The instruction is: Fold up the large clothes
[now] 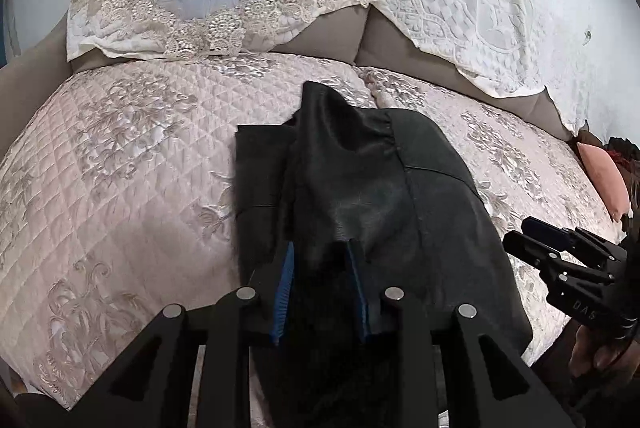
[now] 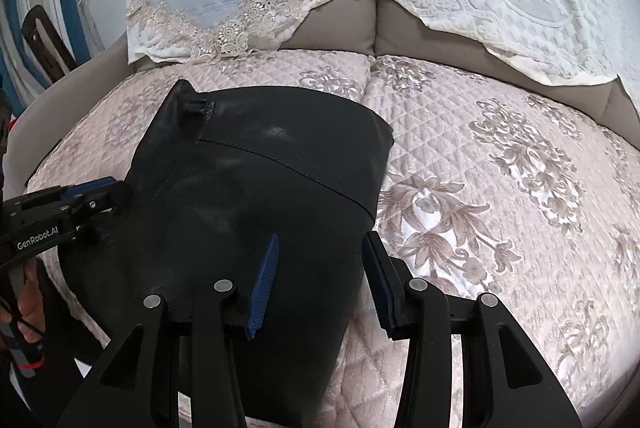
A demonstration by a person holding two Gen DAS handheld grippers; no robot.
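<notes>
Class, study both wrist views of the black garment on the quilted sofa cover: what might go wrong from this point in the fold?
1. The black garment looks smooth and shiny; a layer may slide off the fold.
2. The right gripper straddles the garment's edge with open jaws, so a close could catch the quilted cover too.
3. The left gripper has dark cloth between its pads; it might take only one layer.

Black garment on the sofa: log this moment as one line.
black garment lying on quilted cover | left gripper open astride a fold | right gripper open astride its edge
</notes>
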